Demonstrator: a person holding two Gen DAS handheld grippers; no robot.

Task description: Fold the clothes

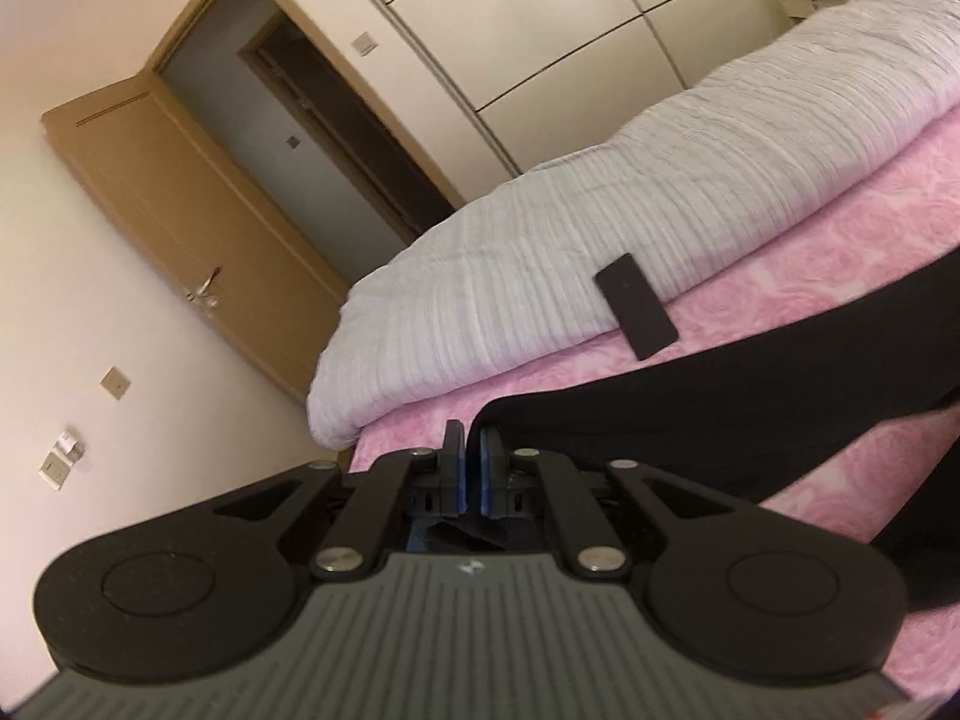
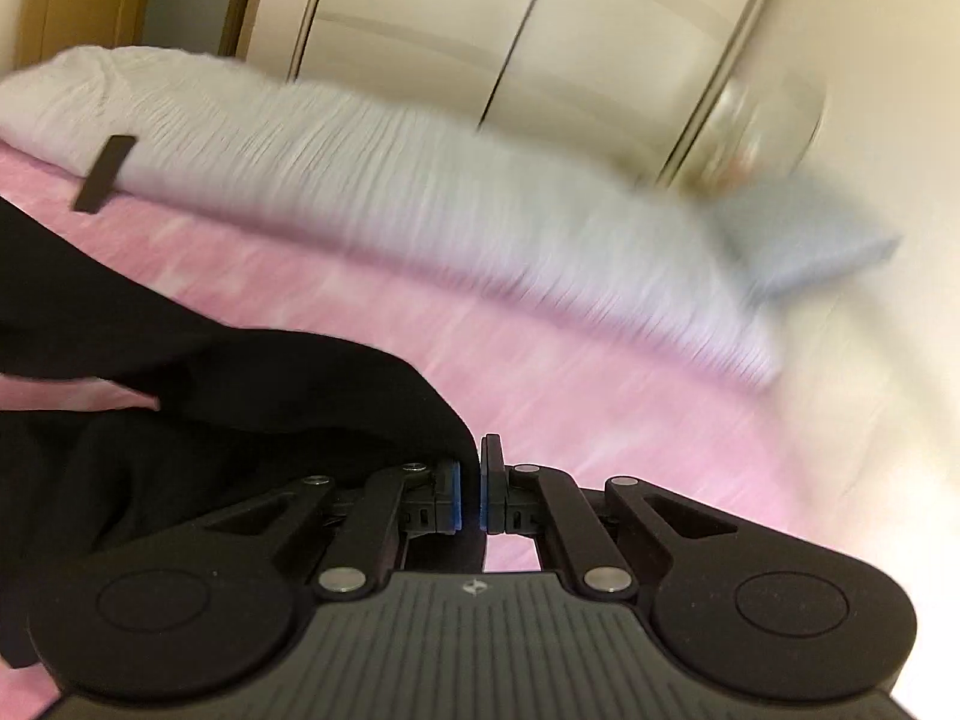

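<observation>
A black garment (image 1: 750, 378) lies stretched over the pink bedspread (image 1: 852, 228). My left gripper (image 1: 472, 456) is shut on one edge of it, and the cloth runs off to the right. In the right wrist view the same black garment (image 2: 198, 372) hangs to the left, and my right gripper (image 2: 474, 468) is shut on its edge, lifted above the pink bedspread (image 2: 600, 396). That view is blurred by motion.
A grey-white folded quilt (image 1: 600, 228) lies along the bed, with a black phone-like slab (image 1: 636, 306) leaning on it, also in the right wrist view (image 2: 105, 174). A wardrobe (image 1: 540, 18) and an open brown door (image 1: 180, 198) stand behind. A pale blue pillow (image 2: 804, 234) lies at the right.
</observation>
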